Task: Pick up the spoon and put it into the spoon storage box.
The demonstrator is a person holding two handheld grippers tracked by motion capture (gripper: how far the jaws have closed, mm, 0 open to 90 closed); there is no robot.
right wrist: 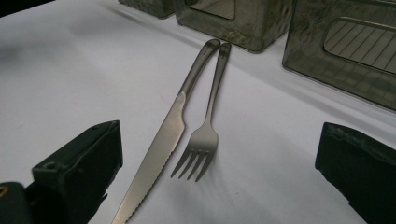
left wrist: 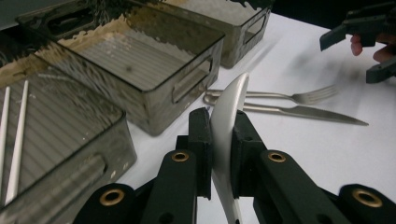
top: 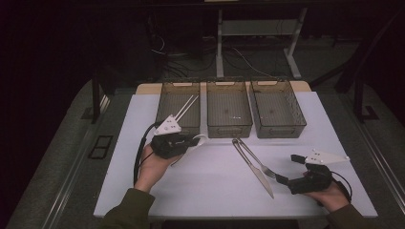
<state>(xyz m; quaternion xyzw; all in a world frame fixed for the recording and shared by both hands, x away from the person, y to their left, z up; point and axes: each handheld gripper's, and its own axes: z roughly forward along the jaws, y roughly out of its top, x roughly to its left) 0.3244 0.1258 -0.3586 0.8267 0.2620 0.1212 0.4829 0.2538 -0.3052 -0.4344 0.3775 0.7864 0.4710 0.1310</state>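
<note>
The left gripper (top: 193, 141) is clamped on a white spoon (left wrist: 227, 121) — in the left gripper view the black jaws pinch it edge-on, with the pale bowl sticking up past the tips and the rest of it running down between them. From the high view that gripper sits just in front of the leftmost of three smoky see-through bins (top: 179, 106) lined up along the far side of the white table (top: 143, 191), and the spoon (top: 199, 139) pokes out toward the middle bin (top: 229, 110). It's off the table surface as far as I can tell, though the high view is pretty dark.

The leftmost bin already has a pair of white chopsticks (top: 187, 107) lying in it; you can see them in the left gripper view too, flat on the ribbed bottom. The middle bin and the right bin (top: 277, 109) look bare inside.

The right gripper (top: 289, 168) is parked near the table's right front corner with its jaws spread wide, nothing between them. Right in front of it lie a steel knife (right wrist: 161, 135) and a steel fork (right wrist: 205, 130) — side by side, handle ends nearly touching and pointing toward the bins, serrated blade and tines toward the gripper.
</note>
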